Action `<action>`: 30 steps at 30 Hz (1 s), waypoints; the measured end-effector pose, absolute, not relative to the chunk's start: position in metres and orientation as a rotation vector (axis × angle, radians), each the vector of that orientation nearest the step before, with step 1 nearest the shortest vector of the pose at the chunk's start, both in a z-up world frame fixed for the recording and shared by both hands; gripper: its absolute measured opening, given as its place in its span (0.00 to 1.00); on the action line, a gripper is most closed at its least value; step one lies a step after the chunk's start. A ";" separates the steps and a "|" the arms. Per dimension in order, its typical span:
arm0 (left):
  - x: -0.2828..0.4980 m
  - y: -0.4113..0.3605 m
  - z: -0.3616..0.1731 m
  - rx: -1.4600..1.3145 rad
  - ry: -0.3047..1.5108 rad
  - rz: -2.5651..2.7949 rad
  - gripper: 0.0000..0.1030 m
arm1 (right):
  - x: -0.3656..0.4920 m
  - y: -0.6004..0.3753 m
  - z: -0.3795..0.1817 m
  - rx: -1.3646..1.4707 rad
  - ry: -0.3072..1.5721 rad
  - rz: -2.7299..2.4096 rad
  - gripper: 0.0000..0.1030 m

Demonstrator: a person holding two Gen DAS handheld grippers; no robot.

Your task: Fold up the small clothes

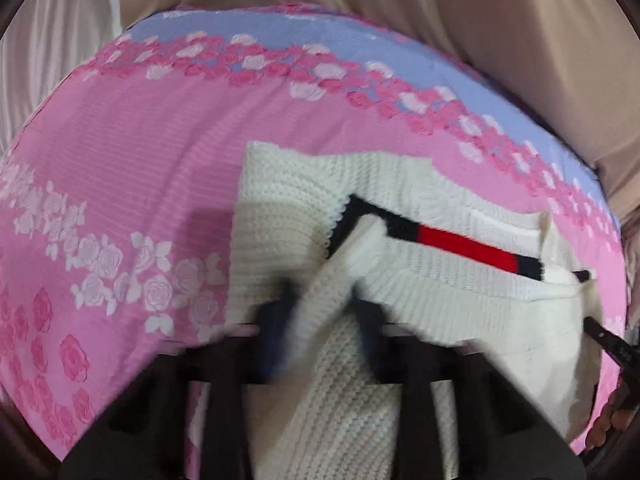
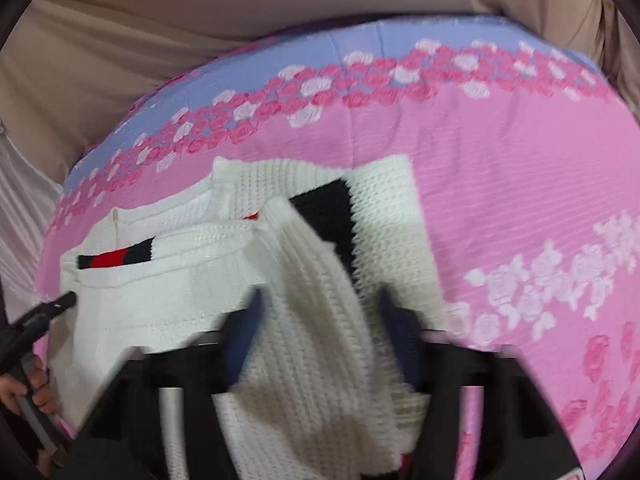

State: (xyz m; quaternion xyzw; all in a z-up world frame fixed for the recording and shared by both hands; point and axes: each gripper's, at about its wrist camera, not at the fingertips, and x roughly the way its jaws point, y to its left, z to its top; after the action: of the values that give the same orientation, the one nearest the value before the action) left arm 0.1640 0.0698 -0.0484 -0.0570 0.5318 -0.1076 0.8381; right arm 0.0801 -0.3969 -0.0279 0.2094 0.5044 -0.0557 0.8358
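A cream knit sweater [image 1: 288, 200] with a black and red stripe [image 1: 460, 246] lies partly folded on a pink bedsheet. In the left wrist view a thick fold of the knit rises between the blurred fingers of my left gripper [image 1: 324, 312], which is shut on it. The right wrist view shows the same sweater [image 2: 384, 200] with another fold pinched in my right gripper [image 2: 320, 312], also shut. Each gripper holds a near part of the garment. The right gripper's tip [image 1: 600, 336] shows at the sweater's right side, and the left gripper [image 2: 48, 312] at its left side.
The bedsheet [image 1: 140, 152] is pink with rose bands and a lilac far border [image 1: 280, 28]. Beige cloth [image 1: 480, 20] hangs behind the bed, pale curtain [image 1: 52, 60] to the left. A person's hand [image 2: 36, 388] grips the left tool's handle.
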 end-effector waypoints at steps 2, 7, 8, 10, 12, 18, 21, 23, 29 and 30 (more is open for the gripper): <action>0.157 0.083 -0.031 -0.206 1.094 -0.249 0.09 | 0.069 -0.396 -0.018 0.489 1.025 -0.091 0.08; 0.148 0.109 0.026 -0.316 1.000 -0.261 0.08 | 0.030 -0.407 0.052 0.628 0.800 -0.013 0.07; 0.151 0.112 0.037 -0.335 0.978 -0.265 0.06 | 0.027 -0.414 0.069 0.642 0.744 -0.006 0.07; 0.163 0.114 0.058 -0.356 0.916 -0.266 0.06 | 0.028 -0.425 0.091 0.666 0.669 0.000 0.07; 0.181 0.108 0.065 -0.353 0.903 -0.279 0.07 | 0.038 -0.438 0.103 0.694 0.618 0.007 0.07; 0.236 0.075 -0.018 -0.269 1.092 -0.200 0.07 | 0.101 -0.449 0.018 0.697 0.847 -0.083 0.07; 0.247 0.068 -0.063 -0.241 1.180 -0.145 0.07 | 0.118 -0.453 -0.039 0.726 0.974 -0.162 0.07; 0.245 0.063 -0.067 -0.202 1.157 -0.139 0.10 | 0.123 -0.454 -0.057 0.758 1.001 -0.161 0.06; 0.208 0.095 -0.033 -0.327 1.091 -0.111 0.75 | 0.096 -0.456 -0.024 0.770 0.961 -0.183 0.44; 0.191 0.108 -0.026 -0.343 1.069 -0.082 0.81 | 0.079 -0.457 -0.016 0.771 0.937 -0.204 0.63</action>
State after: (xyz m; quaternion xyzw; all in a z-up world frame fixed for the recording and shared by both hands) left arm 0.1908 0.1080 -0.0264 -0.1626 0.5067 -0.0388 0.8458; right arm 0.0788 -0.4569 -0.0160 0.3616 0.4396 -0.0955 0.8166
